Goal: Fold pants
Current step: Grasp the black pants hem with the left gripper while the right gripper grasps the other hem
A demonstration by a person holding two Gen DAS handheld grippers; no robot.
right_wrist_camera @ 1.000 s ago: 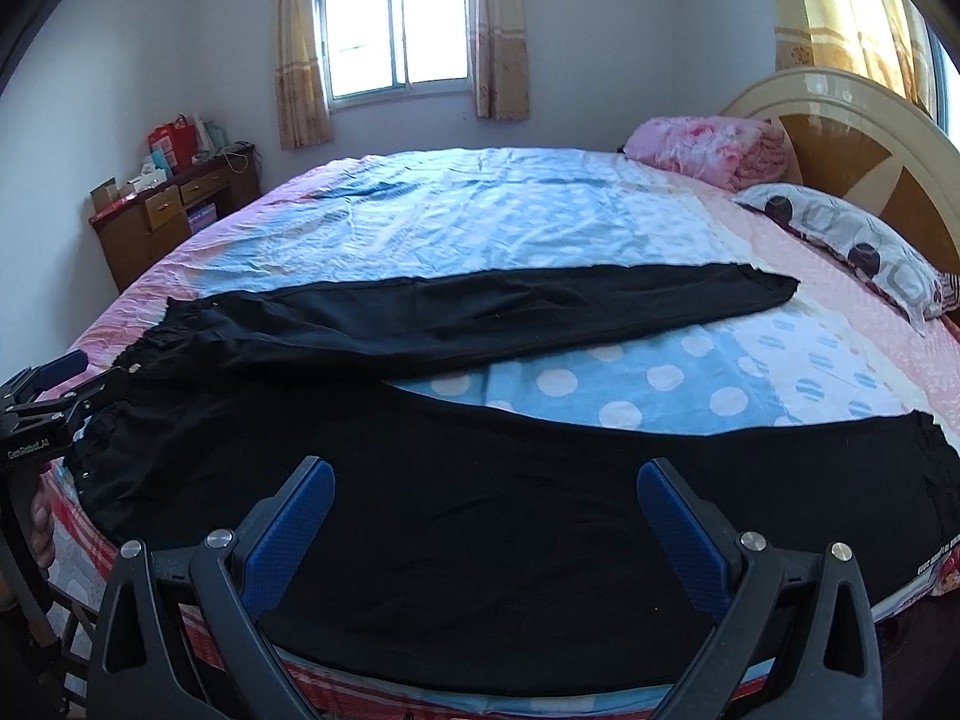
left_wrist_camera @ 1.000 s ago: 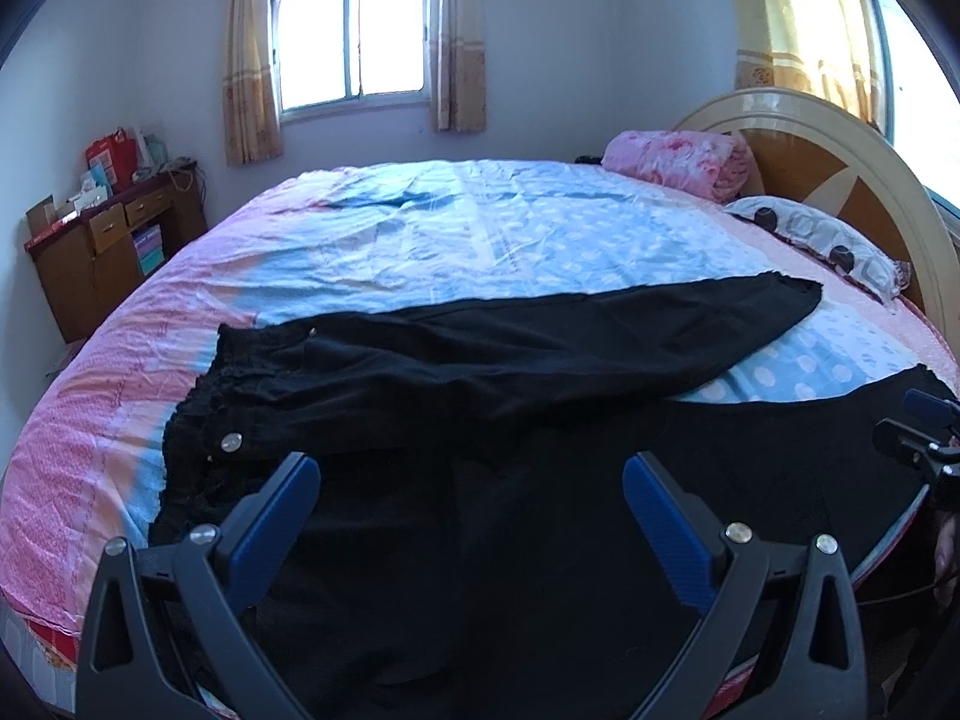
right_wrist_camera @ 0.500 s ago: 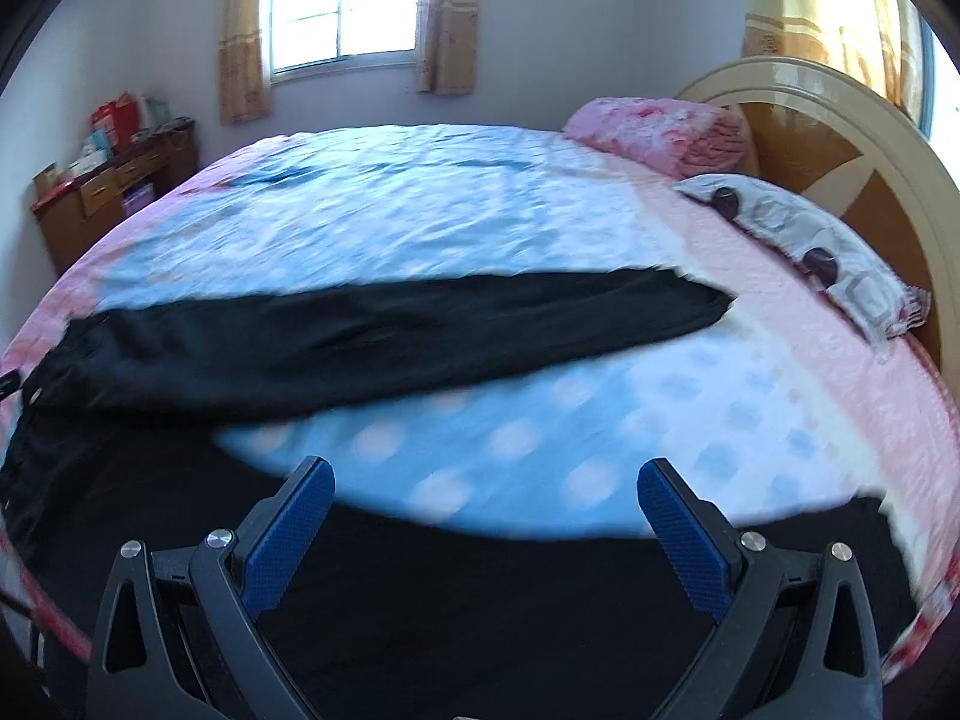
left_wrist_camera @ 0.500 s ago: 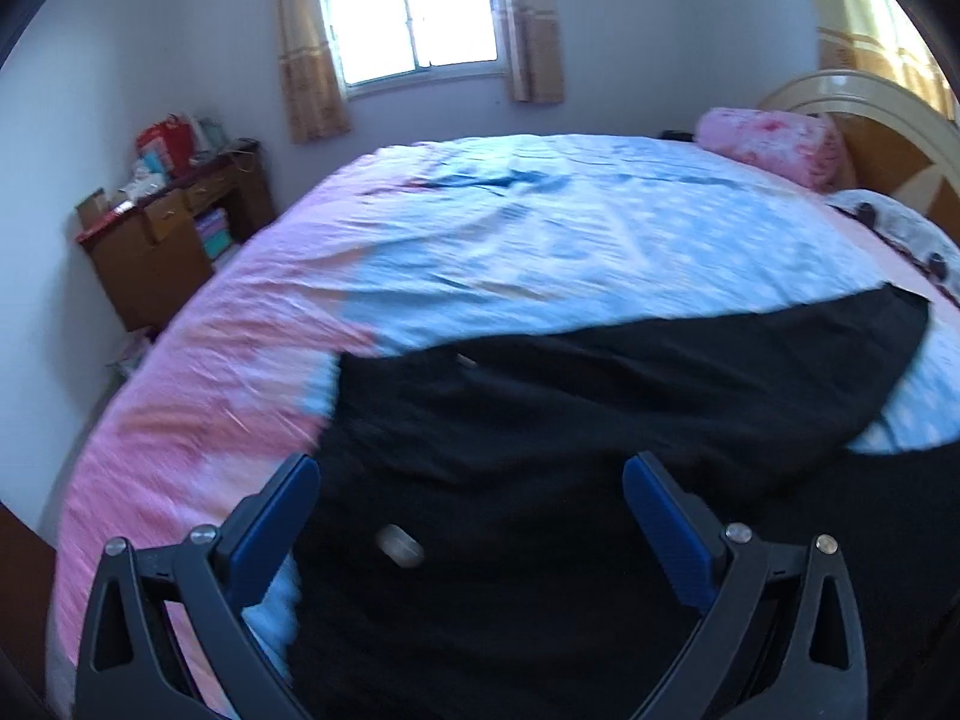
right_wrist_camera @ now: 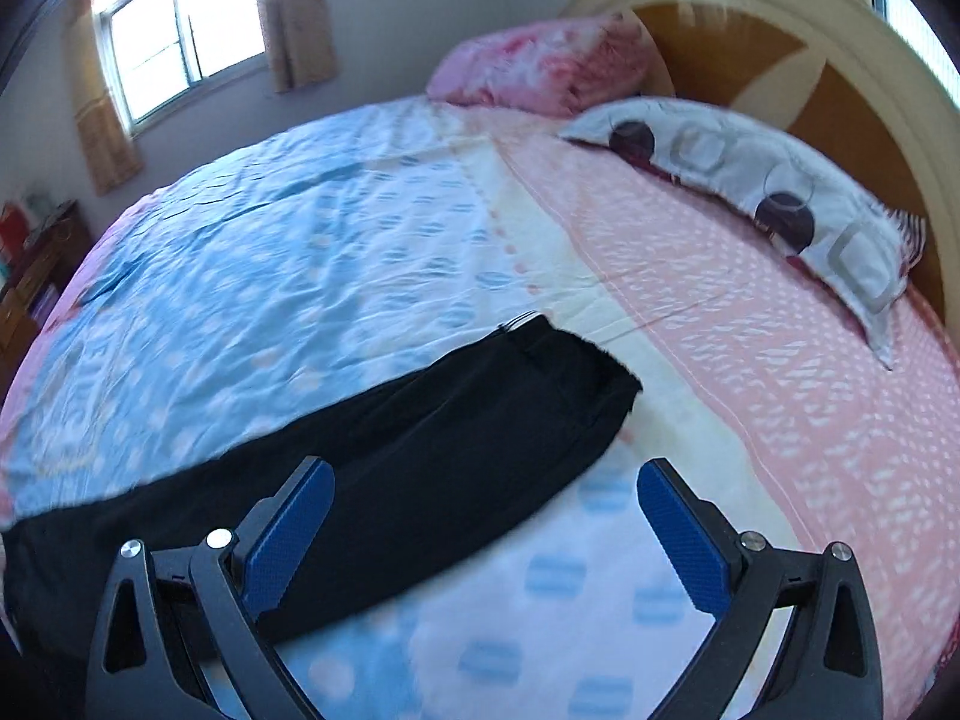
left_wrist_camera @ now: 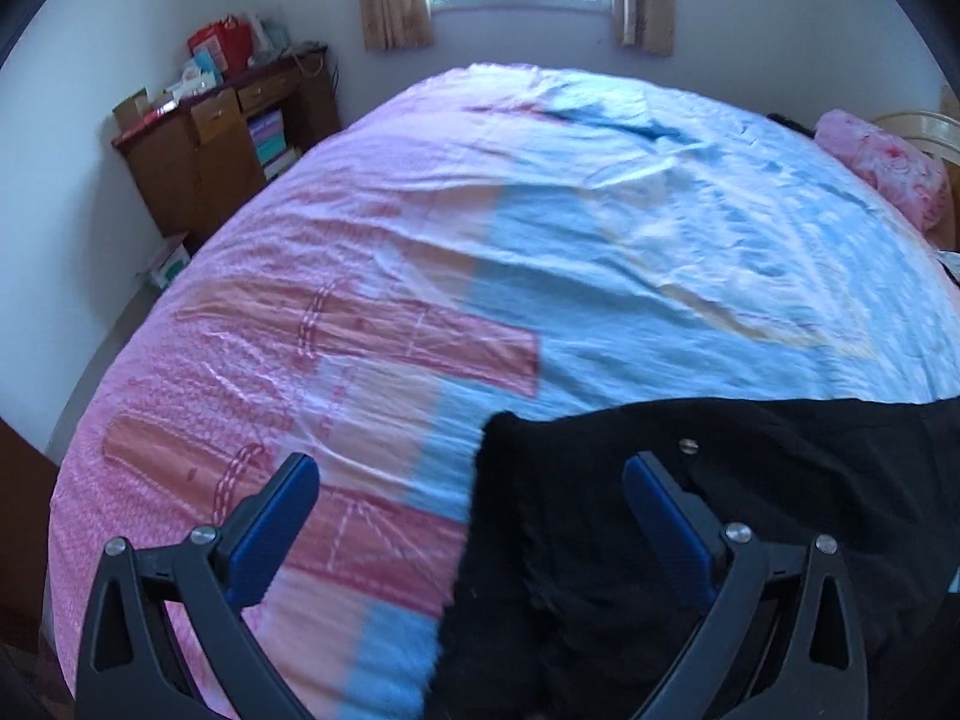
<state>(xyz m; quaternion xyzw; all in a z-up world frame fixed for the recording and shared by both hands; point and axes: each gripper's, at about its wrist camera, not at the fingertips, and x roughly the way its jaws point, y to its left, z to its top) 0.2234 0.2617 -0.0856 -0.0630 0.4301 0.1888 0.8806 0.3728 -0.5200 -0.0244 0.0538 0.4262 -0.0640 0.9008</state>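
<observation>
From the left wrist view, the left gripper [left_wrist_camera: 468,516] is hanging released over the near edge of the bed [left_wrist_camera: 372,276], its blue pads spread wide, and the waist end of the black pants [left_wrist_camera: 660,480] is lying just beneath and between them, nothing gripped yet. This looks like the reaching step before the first fold: the next move is calling for a descent onto the waistband's corner and a firm pinch through the bunched cloth. A wooden cabinet [left_wrist_camera: 222,144] is standing by the far wall, well clear. From the right wrist view, the right gripper [right_wrist_camera: 483,528] is likewise hanging wide apart and empty above the leg end, the cuff [right_wrist_camera: 576,372] lying ahead of it toward the headboard [right_wrist_camera: 780,54]. A patterned pillow [right_wrist_camera: 774,180] and a pink bundle [right_wrist_camera: 540,66] are sitting near that edge, apart from the pants, so nothing is blocking the way.
</observation>
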